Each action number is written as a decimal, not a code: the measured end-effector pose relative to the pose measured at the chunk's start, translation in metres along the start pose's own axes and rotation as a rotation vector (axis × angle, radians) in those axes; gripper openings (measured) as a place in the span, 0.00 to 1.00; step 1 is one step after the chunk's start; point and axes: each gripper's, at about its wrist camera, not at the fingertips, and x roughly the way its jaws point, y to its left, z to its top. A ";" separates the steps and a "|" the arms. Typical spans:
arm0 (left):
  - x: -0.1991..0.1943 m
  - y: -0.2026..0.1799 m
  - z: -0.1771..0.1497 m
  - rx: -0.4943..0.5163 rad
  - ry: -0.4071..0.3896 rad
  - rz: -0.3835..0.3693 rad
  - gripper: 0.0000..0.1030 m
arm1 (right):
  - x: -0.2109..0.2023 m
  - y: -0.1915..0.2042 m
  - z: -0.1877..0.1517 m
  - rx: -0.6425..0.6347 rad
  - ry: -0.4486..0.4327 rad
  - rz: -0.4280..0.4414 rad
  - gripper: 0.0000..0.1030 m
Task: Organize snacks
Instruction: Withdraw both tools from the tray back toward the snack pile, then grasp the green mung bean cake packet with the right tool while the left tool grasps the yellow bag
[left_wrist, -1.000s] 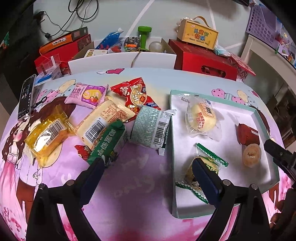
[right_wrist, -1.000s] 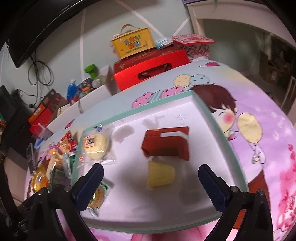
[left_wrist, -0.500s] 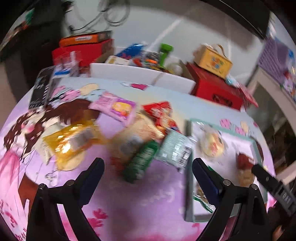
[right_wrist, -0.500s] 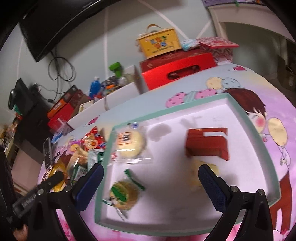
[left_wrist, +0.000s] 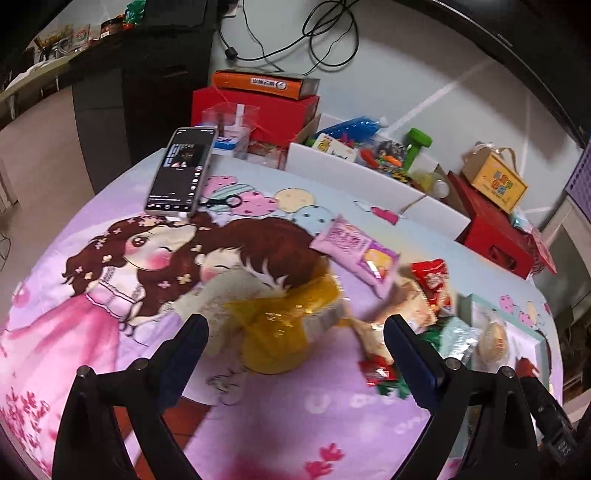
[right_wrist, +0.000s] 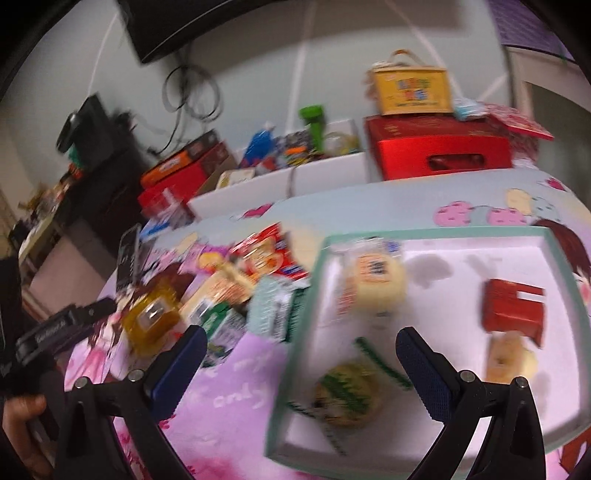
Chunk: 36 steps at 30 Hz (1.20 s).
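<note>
Jaws of the left gripper (left_wrist: 295, 341) stand wide apart with nothing between them, above the yellow packet (left_wrist: 284, 325), which lies on the table (left_wrist: 92, 266) near the middle of its printed cover. Jaws of the right gripper (right_wrist: 299, 354) are likewise wide apart and empty, over the near left corner of the tray (right_wrist: 295, 332).

The loose snacks form a heap beside the tray's left rim: the yellow packet at the heap's left end, then a cream packet (right_wrist: 218, 291), a green packet (right_wrist: 221, 325), a pale mint packet (right_wrist: 273, 310) touching the tray's rim, a red packet (right_wrist: 266, 254) and a pink packet (left_wrist: 354, 251) toward the far edge.

Inside the tray lie a round bun in clear wrap (right_wrist: 373, 277) near its far left corner, a green-striped round snack (right_wrist: 347, 391) near its near left corner, a red box (right_wrist: 513, 310) at its right side and a pale round snack (right_wrist: 506, 358) just in front of the box.

A phone (left_wrist: 181, 173) rests at the table's far left edge, with small scissors (left_wrist: 221, 201) beside it. Beyond the far edge stand boxes, red cartons (right_wrist: 439, 147) and a yellow case (right_wrist: 413, 88).
</note>
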 end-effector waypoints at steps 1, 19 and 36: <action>0.002 0.002 0.001 0.008 0.005 0.017 0.93 | 0.003 0.005 -0.001 -0.011 0.010 0.009 1.00; 0.057 -0.012 0.024 0.224 0.105 0.071 0.93 | 0.077 0.074 0.005 -0.111 0.141 0.012 0.86; 0.087 -0.041 0.007 0.356 0.179 0.032 0.67 | 0.097 0.076 -0.007 -0.081 0.201 0.060 0.45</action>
